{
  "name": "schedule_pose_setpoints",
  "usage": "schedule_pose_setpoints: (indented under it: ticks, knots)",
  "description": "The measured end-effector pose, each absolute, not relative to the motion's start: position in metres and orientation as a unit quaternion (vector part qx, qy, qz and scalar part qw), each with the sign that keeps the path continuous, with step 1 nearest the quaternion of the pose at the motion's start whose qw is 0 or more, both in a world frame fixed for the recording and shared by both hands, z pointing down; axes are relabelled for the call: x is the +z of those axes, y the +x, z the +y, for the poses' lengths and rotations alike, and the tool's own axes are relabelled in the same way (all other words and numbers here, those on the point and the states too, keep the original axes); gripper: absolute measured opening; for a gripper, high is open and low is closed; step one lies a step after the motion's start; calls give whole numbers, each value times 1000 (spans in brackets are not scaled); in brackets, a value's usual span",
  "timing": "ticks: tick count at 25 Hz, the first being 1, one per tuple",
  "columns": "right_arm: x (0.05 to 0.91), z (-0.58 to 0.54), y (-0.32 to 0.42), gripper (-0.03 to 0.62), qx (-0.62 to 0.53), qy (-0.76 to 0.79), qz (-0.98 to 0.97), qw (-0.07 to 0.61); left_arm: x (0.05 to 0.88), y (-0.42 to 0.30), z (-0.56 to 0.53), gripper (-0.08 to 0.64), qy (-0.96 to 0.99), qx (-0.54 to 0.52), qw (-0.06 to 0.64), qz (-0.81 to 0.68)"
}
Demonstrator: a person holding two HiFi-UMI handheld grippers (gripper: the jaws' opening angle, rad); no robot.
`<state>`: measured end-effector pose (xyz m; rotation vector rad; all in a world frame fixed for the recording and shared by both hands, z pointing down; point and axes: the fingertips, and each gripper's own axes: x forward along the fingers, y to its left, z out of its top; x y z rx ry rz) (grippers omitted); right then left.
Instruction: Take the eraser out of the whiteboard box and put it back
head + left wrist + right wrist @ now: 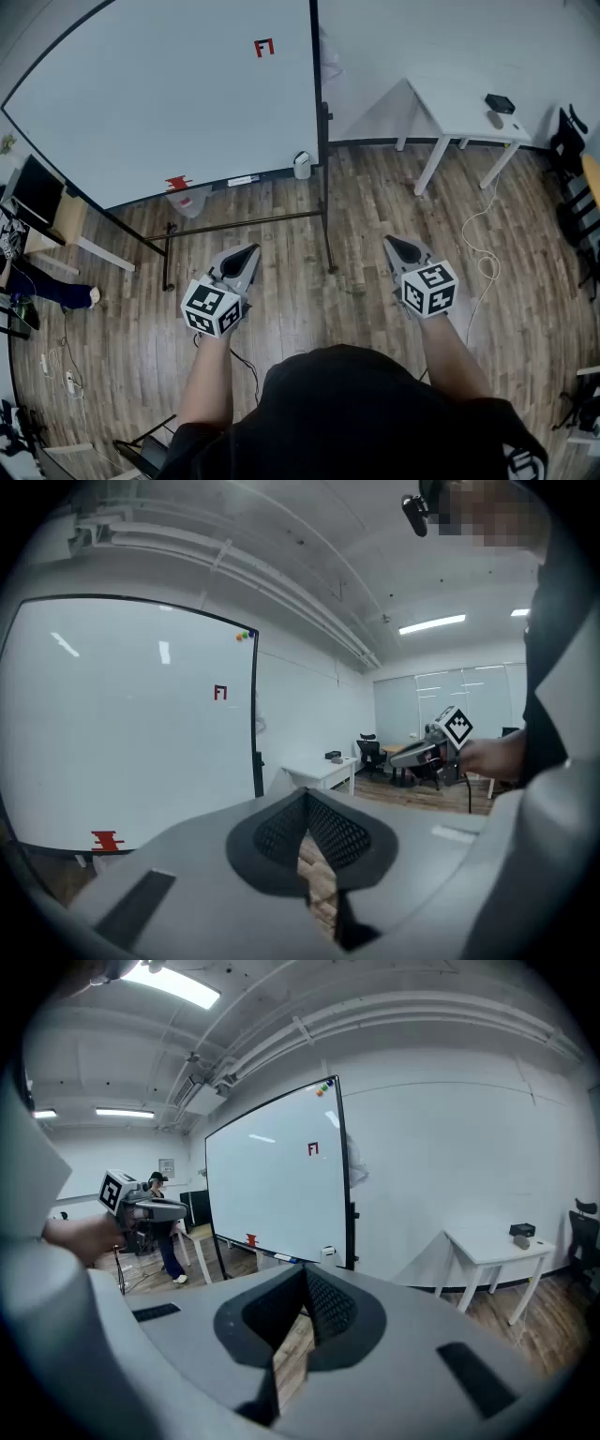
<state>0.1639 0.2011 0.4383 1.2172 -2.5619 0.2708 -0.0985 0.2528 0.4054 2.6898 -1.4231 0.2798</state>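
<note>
A large whiteboard (169, 94) on a wheeled stand fills the upper left of the head view. A small red object (178, 182) sits at its lower edge, above a translucent box (190, 200). A white container (302, 165) hangs at the board's lower right corner. I cannot tell which of these is the eraser. My left gripper (246, 255) and right gripper (398, 246) hover over the wood floor, well short of the board, both pointing toward it. Each is shut with nothing between its jaws. The left gripper view (307, 794) and right gripper view (306, 1271) show pads meeting at the tips.
A white table (459, 117) carrying a black device (499, 103) stands at the right by the wall. A white cable (483, 244) trails across the floor. The board's stand bars (244, 223) lie low ahead. A person's legs (47, 286) and a desk are at far left.
</note>
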Motion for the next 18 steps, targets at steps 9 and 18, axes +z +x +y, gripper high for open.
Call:
schedule_pose_setpoints:
  ticks: [9, 18]
  knots:
    - [445, 203, 185, -6, 99, 413, -893, 147, 412, -77, 256, 12, 874, 95, 49, -473]
    - [451, 192, 184, -6, 109, 411, -893, 147, 419, -80, 251, 12, 868, 102, 59, -482]
